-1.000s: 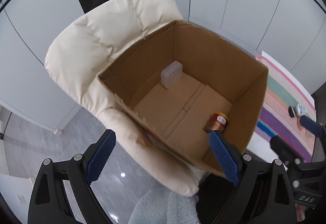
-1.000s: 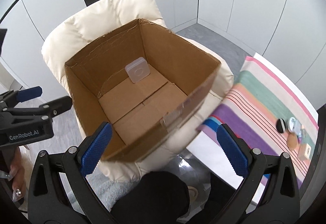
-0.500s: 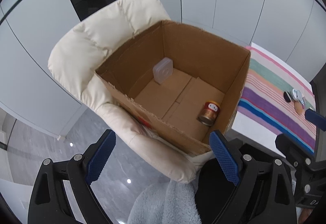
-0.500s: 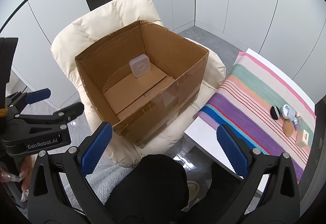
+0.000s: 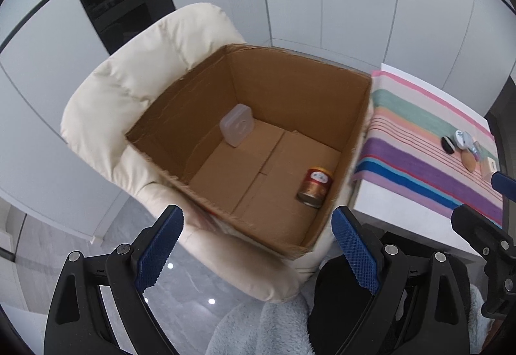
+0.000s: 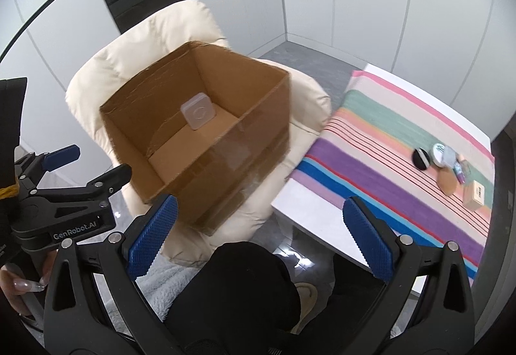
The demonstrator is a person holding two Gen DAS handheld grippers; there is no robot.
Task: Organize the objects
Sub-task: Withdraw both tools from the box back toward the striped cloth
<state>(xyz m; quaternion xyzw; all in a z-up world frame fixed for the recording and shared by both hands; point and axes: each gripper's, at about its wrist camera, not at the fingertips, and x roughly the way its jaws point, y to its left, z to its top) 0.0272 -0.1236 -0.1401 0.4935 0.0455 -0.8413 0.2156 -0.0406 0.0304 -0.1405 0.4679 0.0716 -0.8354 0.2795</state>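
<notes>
The small things to sort (image 6: 446, 166) lie in a bunch on the striped cloth (image 6: 380, 145), at the far right end of the white table (image 6: 309, 209). There is a black round one (image 6: 421, 158), a white round tub (image 6: 439, 154), a brown disc (image 6: 446, 182) and a little tan box (image 6: 476, 193). They sit close together, some touching.

From both grippers the bunch lies up and to the right. The right gripper (image 6: 258, 235) looks nearer to it than the left gripper (image 5: 258, 245), so the right hand seems the better one to reach. Both grippers are spread wide with nothing between their blue pads.

The tan box lies with its long side pointing away along the cloth, close to the far table edge, so a push could knock it off.

The cardboard box (image 5: 361, 116) sits on a cream chair (image 5: 122, 90) to the left of the table, almost touching the cloth's corner. Inside it are 2 things: a clear square case (image 5: 236, 126) leaning on the back wall, and a red and gold can (image 5: 315, 186) near the right wall. Much of its floor is bare.
</notes>
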